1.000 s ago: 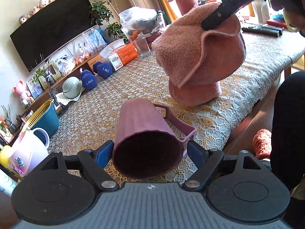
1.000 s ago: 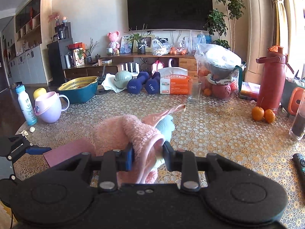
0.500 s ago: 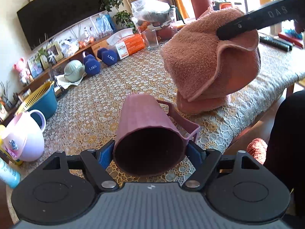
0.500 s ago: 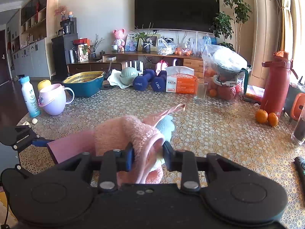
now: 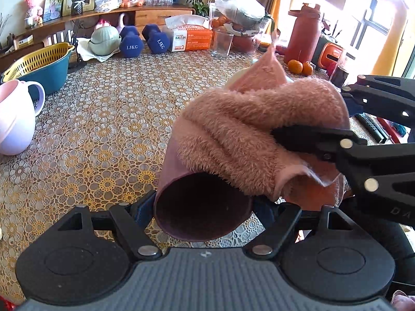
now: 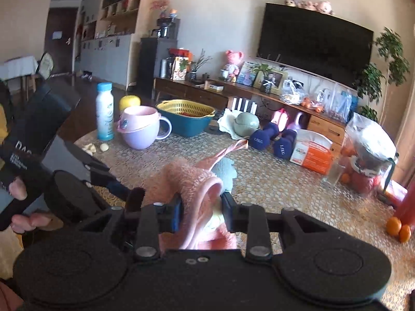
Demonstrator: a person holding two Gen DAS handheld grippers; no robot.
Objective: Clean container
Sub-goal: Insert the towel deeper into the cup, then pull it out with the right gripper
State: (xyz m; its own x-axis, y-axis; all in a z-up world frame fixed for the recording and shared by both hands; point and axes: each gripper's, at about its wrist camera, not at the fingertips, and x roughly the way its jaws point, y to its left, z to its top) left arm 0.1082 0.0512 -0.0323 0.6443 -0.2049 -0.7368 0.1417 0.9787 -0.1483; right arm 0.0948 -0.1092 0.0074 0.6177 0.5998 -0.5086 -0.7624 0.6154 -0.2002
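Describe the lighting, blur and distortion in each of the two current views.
Left wrist view: sharp, strong fisheye bending at the edges, the window blown out at upper right, sunlight on the pink cloth draped over the mauve cup. Right wrist view: dimmer, tilted, slightly motion-blurred, dark corner vignetting, and the cloth close to the lens looks soft.

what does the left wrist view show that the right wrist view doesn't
Only the left wrist view shows the mauve cup held on its side in the left gripper, its end facing the camera, and the towel draped over its side. Only the right wrist view shows the TV, the bottle and a hand. Both show the pink towel clamped in the right gripper, the dumbbells and the basket.
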